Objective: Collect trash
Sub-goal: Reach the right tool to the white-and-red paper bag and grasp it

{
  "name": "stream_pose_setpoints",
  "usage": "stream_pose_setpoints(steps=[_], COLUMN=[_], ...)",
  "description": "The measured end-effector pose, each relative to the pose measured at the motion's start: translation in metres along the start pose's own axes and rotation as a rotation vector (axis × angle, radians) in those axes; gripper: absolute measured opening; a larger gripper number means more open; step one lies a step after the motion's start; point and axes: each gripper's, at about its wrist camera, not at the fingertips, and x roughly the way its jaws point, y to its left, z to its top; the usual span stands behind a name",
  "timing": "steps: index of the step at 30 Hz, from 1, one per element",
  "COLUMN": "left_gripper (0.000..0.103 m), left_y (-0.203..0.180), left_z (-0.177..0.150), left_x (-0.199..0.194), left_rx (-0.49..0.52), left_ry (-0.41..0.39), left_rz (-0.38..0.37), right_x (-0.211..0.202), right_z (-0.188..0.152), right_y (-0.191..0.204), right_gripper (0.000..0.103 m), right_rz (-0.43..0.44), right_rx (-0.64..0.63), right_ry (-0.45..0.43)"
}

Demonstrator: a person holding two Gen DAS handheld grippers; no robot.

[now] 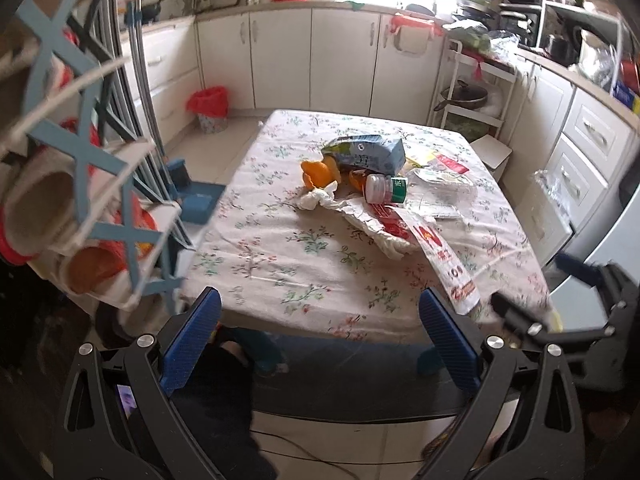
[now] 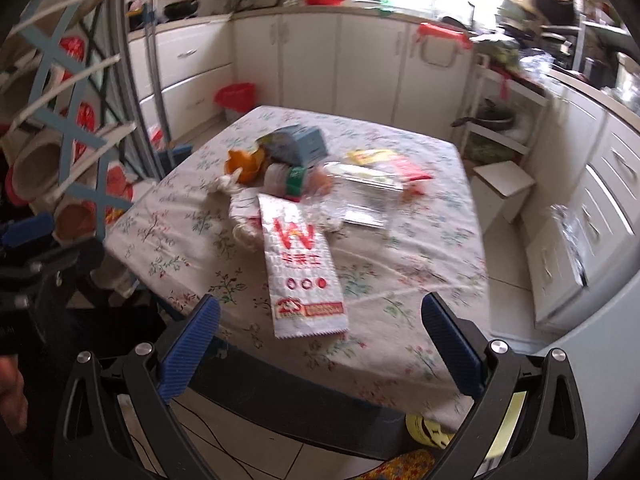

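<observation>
Two hand-held grippers hover at the near edge of a small kitchen table (image 1: 280, 272) draped in a floral cloth. The left gripper (image 1: 320, 334) stands spread wide, its blue ribbed pads (image 1: 192, 336) holding and touching nothing. The right gripper (image 2: 320, 338) is likewise released, its jaws far apart and empty above the table's near edge; it also shows at the right rim of the left wrist view.

Nearest on the cloth lies a long white paper bag (image 2: 300, 264) printed with a red "W" logo and red lettering, flat, its serrated end pointing toward the grippers. Its far end lies on crumpled white wrapping paper (image 2: 244, 220). Just beyond, in the middle of the table, the rest of the trash is heaped together: a balled white tissue (image 1: 316, 198), orange peel (image 1: 318, 172), a small clear bottle (image 1: 386, 188) lying on its side with a green label, and a torn-open blue carton (image 1: 372, 152) lying flat behind them. Right of the bottle sits crinkled clear plastic packaging (image 1: 444, 188), with a yellow-and-red wrapper (image 1: 448, 162) at its far side.

On the floor past the table's far left corner, against white cabinets (image 1: 280, 60), stands a waste bin (image 1: 210, 108) lined with a red bag, well apart from the pile.
</observation>
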Motion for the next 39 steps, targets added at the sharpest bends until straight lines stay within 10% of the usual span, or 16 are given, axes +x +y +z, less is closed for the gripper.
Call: stream_pose_setpoints(steps=[4, 18, 24, 26, 29, 39], left_gripper=[0.095, 0.095, 0.062, 0.028, 0.012, 0.004], left_y=[0.008, 0.003, 0.0, -0.002, -0.001, 0.01], left_z=[0.012, 0.044, 0.05, 0.051, 0.05, 0.053], left_x=[0.034, 0.166, 0.196, 0.202, 0.206, 0.16], left_rx=[-0.078, -0.203, -0.242, -0.234, -0.231, -0.206], left_ry=[0.055, 0.236, 0.272, 0.285, 0.288, 0.124], left_rz=[-0.061, -0.171, -0.201, -0.225, -0.236, -0.273], right_x=[0.023, 0.089, 0.096, 0.099, 0.104, 0.098], right_z=[0.006, 0.014, 0.02, 0.021, 0.02, 0.012], right_y=[0.013, -0.001, -0.037, -0.047, -0.06, -0.088], right_gripper=[0.093, 0.013, 0.004, 0.003, 0.003, 0.002], right_rz=[0.012, 0.09, 0.194, 0.23, 0.298, 0.488], right_rx=[-0.087, -0.051, 0.127, 0.187, 0.272, 0.508], right_ry=[0.015, 0.099, 0.104, 0.111, 0.122, 0.115])
